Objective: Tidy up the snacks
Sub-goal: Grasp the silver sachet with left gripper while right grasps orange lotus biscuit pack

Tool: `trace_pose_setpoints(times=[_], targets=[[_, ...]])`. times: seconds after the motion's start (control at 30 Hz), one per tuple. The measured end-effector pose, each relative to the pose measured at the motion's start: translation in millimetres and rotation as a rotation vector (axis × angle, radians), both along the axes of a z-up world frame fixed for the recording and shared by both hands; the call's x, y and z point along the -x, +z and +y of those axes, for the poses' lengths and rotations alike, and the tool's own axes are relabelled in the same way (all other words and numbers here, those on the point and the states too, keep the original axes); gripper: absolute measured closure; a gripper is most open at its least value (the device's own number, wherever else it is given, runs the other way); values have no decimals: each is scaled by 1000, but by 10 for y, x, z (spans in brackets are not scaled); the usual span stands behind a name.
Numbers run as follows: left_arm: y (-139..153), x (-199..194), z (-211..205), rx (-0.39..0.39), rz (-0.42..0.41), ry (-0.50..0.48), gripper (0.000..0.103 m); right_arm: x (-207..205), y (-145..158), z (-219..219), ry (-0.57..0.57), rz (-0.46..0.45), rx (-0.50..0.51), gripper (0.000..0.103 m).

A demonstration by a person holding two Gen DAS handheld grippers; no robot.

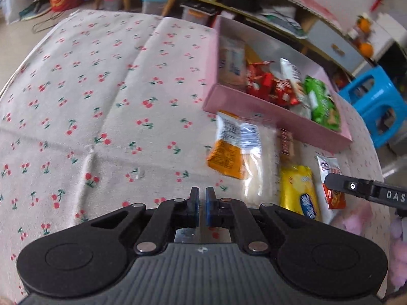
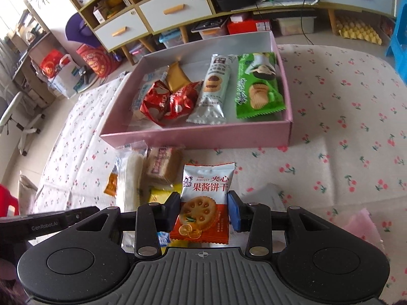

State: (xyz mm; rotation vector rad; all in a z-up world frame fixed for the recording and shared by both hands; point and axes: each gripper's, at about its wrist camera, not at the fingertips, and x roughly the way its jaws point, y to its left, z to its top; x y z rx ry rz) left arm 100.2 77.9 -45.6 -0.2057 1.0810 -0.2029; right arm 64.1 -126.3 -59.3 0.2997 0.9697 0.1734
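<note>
My right gripper [image 2: 203,209] is shut on a white-and-orange jam biscuit packet [image 2: 203,203], held upright just in front of the pink box [image 2: 193,137]. The box holds a green chips bag [image 2: 259,84], a pale cookie packet [image 2: 213,89], red wrappers [image 2: 165,101] and a brown packet [image 2: 176,77]. On the cloth before the box lie a clear rice-cracker packet [image 2: 132,178], a brown biscuit packet [image 2: 162,165] and a yellow packet [image 1: 297,190]. My left gripper [image 1: 202,195] is shut on nothing, over bare cloth left of the snacks. A right gripper finger [image 1: 338,181] shows at the jam biscuit packet [image 1: 328,167].
A cherry-print cloth [image 1: 114,101] covers the surface. Beyond the far edge stand low cabinets with drawers [image 2: 175,10] and storage bins on the floor. A blue plastic stool [image 1: 376,101] stands beside the right edge. A pink cloth [image 2: 361,223] lies near the right gripper.
</note>
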Motion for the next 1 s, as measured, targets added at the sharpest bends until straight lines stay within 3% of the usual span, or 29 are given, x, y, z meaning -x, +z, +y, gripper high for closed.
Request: trace_pose_setpoints(times=[0.07,0.17,0.33,0.5,0.6,0.73,0.8,1.0], targets=[[9,25,-52,-28,-24,-30,96,30,9,-46,5,7,6,64],[18,69,-90,-71,-43,-35,78,67,6,-85,7,13,28,64],[18,136,-89,-92,-25,-35,61,82,-44,-109,21,19,85,64],[-30,160,-85,-115,14,-29,58,82,-65,-110,24,21,100,60],[-44,156,-61,-117,31,-13,54,82,-56,-111,12,26,83,49],[-30,155,-21,-102,60,13,46,97,-59,-57,5,21,103,49],[-12,162,-3,-104,64,32,37,101,-59,-3,16,12,130,49],[-30,175,-28,-148,87,69,37,118,-89,159,51,-10,232,49]])
